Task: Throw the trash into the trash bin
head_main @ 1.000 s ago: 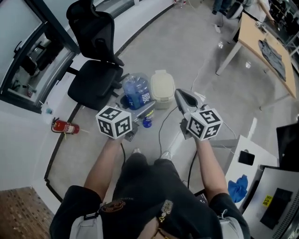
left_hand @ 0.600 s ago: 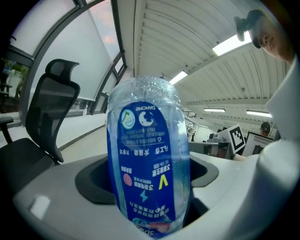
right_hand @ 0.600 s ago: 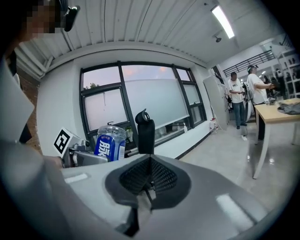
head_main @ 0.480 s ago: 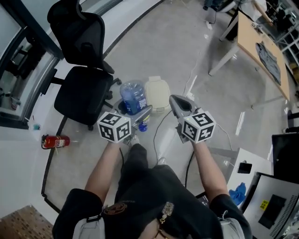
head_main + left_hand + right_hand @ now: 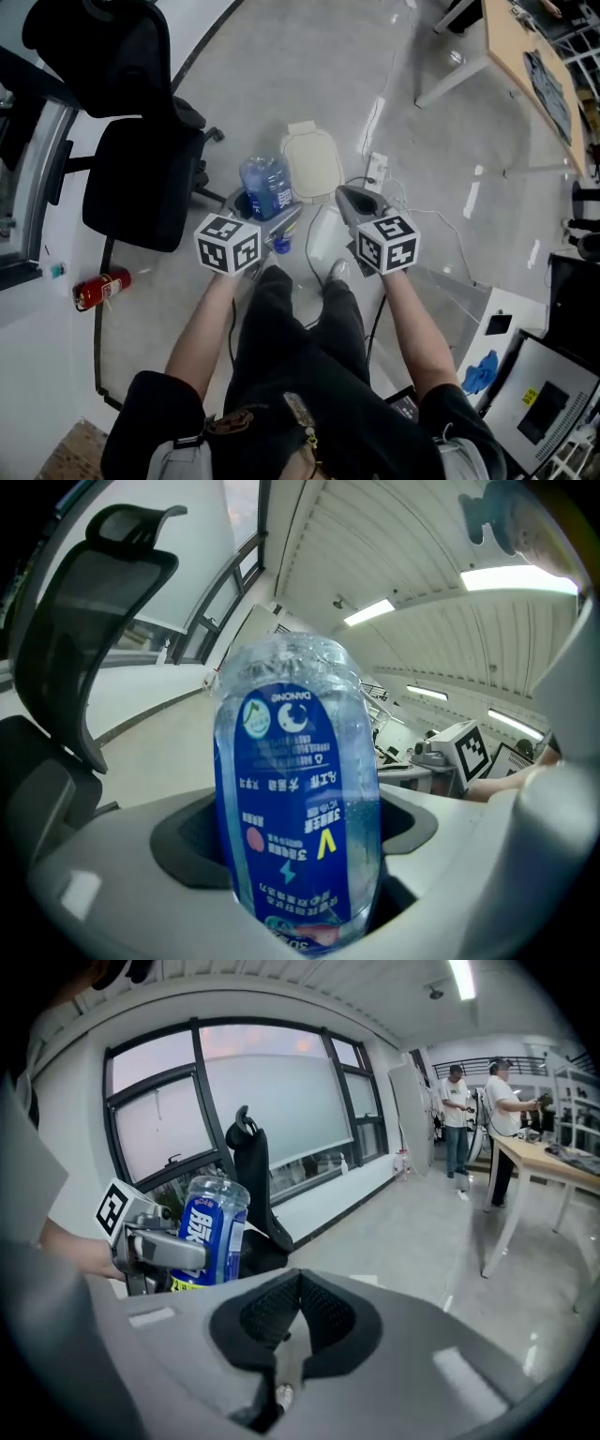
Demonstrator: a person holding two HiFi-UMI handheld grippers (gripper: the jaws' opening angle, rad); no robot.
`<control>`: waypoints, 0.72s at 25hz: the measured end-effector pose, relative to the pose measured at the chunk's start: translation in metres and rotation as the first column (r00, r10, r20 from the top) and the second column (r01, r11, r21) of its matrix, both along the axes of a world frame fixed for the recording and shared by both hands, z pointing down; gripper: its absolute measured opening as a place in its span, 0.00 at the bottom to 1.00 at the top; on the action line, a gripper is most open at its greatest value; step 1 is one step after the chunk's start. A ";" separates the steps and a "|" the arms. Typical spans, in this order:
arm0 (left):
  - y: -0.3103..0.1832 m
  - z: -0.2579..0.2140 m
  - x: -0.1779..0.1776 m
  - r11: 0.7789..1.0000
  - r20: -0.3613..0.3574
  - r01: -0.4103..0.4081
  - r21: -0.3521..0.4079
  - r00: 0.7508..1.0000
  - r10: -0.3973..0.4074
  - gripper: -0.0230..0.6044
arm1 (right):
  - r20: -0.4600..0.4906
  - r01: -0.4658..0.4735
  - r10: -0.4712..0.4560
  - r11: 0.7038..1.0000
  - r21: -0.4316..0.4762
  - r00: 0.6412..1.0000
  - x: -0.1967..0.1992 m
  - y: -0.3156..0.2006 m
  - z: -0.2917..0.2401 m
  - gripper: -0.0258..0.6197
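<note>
Left gripper [image 5: 281,225] clamped on bottle [image 5: 267,186]; right gripper [image 5: 354,200] jaws together, empty; bin [image 5: 313,161] just ahead, lid looks shut; throw not yet done

The left tool [image 5: 298,892] clamps a clear bottle [image 5: 295,780] with a blue label at centre frame, its print upside down. A black office chair [image 5: 80,621] fills the left edge. A marker cube [image 5: 473,749] sits at mid right, with ceiling lights [image 5: 511,578] across the upper right.
</note>
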State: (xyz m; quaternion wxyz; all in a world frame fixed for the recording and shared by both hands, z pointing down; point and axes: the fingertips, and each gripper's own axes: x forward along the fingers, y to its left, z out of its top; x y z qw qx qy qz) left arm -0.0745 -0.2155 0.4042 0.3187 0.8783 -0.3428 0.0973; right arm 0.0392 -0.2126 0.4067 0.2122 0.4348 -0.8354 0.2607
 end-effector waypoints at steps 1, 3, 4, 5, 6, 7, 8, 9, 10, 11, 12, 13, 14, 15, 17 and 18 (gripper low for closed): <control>-0.002 0.010 0.004 1.000 0.000 -0.005 -0.004 1.000 0.005 0.73 | -0.013 0.001 -0.002 1.000 -0.024 1.000 0.005 -0.002 0.016 0.04; -0.005 0.028 0.015 1.000 0.002 -0.010 -0.006 1.000 0.010 0.73 | -0.025 0.002 -0.004 0.997 -0.071 1.000 0.015 -0.004 0.049 0.04; -0.008 0.038 0.021 1.000 0.005 -0.010 -0.007 1.000 0.010 0.73 | -0.025 0.003 -0.005 0.996 -0.093 1.000 0.020 -0.005 0.065 0.04; -0.010 0.048 0.026 1.000 0.010 -0.004 -0.012 1.000 0.004 0.73 | -0.024 0.006 -0.009 0.993 -0.114 1.000 0.024 -0.006 0.081 0.04; -0.011 0.059 0.030 1.000 0.014 0.007 -0.021 1.000 -0.006 0.73 | -0.023 0.014 -0.017 0.991 -0.132 1.000 0.027 -0.006 0.098 0.04; -0.011 0.070 0.033 0.999 0.018 0.021 -0.033 1.000 -0.020 0.73 | -0.021 0.024 -0.028 0.988 -0.150 0.999 0.028 -0.005 0.114 0.04; -0.010 0.081 0.035 0.998 0.023 0.035 -0.048 0.999 -0.034 0.73 | -0.018 0.035 -0.038 0.985 -0.169 0.999 0.029 -0.003 0.131 0.04; -0.010 0.094 0.036 0.997 0.029 0.047 -0.062 0.999 -0.046 0.73 | -0.015 0.044 -0.048 0.981 -0.189 0.999 0.029 -0.001 0.149 0.04; -0.010 0.107 0.038 0.996 0.034 0.056 -0.075 0.998 -0.053 0.73 | -0.016 0.051 -0.056 0.977 -0.208 0.998 0.029 0.000 0.168 0.04; -0.011 0.121 0.040 0.995 0.039 0.061 -0.085 0.998 -0.057 0.73 | -0.022 0.056 -0.063 0.973 -0.224 0.998 0.030 0.000 0.188 0.04; -0.013 0.134 0.042 0.994 0.044 0.062 -0.094 0.997 -0.058 0.73 | -0.033 0.062 -0.072 0.969 -0.238 0.997 0.032 -0.001 0.209 0.04; -0.014 0.146 0.044 0.993 0.048 0.061 -0.101 0.997 -0.056 0.73 | -0.049 0.067 -0.082 0.966 -0.249 0.995 0.033 -0.002 0.230 0.04; -0.015 0.157 0.046 0.993 0.054 0.058 -0.106 0.997 -0.052 0.73 | -0.068 0.074 -0.094 0.963 -0.259 0.993 0.035 -0.003 0.251 0.04; -0.016 0.168 0.047 0.993 0.061 0.054 -0.108 0.997 -0.048 0.73 | -0.089 0.079 -0.107 0.960 -0.270 0.990 0.037 -0.004 0.272 0.04; -0.019 0.188 0.050 0.993 0.074 0.050 -0.111 0.996 -0.042 0.73 | -0.120 0.089 -0.129 0.952 -0.294 0.984 0.040 -0.005 0.308 0.04; -0.020 0.198 0.051 0.992 0.079 0.051 -0.115 0.996 -0.042 0.73 | -0.128 0.093 -0.138 0.947 -0.307 0.982 0.040 -0.004 0.324 0.04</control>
